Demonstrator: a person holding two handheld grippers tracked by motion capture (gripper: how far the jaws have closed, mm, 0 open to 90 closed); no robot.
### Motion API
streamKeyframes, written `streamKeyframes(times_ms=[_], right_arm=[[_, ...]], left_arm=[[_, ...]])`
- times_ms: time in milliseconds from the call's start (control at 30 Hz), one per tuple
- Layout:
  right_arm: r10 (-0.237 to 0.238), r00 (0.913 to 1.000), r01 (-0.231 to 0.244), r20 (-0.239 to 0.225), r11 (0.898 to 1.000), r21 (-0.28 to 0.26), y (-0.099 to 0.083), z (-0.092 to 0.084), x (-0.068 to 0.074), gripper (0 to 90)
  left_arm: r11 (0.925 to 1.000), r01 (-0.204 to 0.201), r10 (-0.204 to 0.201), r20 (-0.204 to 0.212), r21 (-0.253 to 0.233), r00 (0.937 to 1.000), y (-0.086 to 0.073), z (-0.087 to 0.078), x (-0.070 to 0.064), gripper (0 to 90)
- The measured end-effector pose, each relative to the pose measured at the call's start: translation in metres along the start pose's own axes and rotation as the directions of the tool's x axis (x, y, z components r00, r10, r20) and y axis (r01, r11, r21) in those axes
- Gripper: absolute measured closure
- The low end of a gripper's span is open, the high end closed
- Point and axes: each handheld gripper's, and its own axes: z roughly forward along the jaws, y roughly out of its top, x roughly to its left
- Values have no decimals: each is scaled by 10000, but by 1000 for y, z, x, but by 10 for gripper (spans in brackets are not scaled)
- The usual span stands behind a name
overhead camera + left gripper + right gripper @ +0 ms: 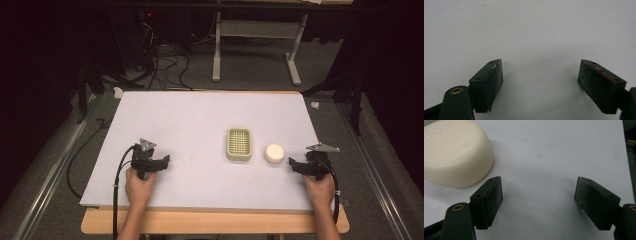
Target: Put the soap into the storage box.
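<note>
Soap [274, 153] lies on the table [190, 115] just right of the dish [238, 144], near your right gripper [295, 165]; your left gripper [162, 161] rests well apart. Left gripper view: jaws apart, nothing between. Right gripper view: jaws apart, soap [454, 152] just beyond the left jaw.

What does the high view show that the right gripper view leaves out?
High view alone: the slotted soap dish, the left gripper and the person's hand holding it, the table's far edge and the floor with cables beyond.

Right gripper view alone: raised lettering on top of the soap, and the worn pads of the right gripper close up, jaws apart with nothing between them.

Both: the soap, the right gripper beside it without touching, and the white table.
</note>
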Motion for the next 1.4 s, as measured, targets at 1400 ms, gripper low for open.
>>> streamKeyframes(times_ms=[1400], right_arm=[[152, 9989, -151, -453, 9999, 22, 1, -7, 2, 216]], left_arm=[[10000, 70, -70, 38, 23, 10000, 0, 1, 1, 201]])
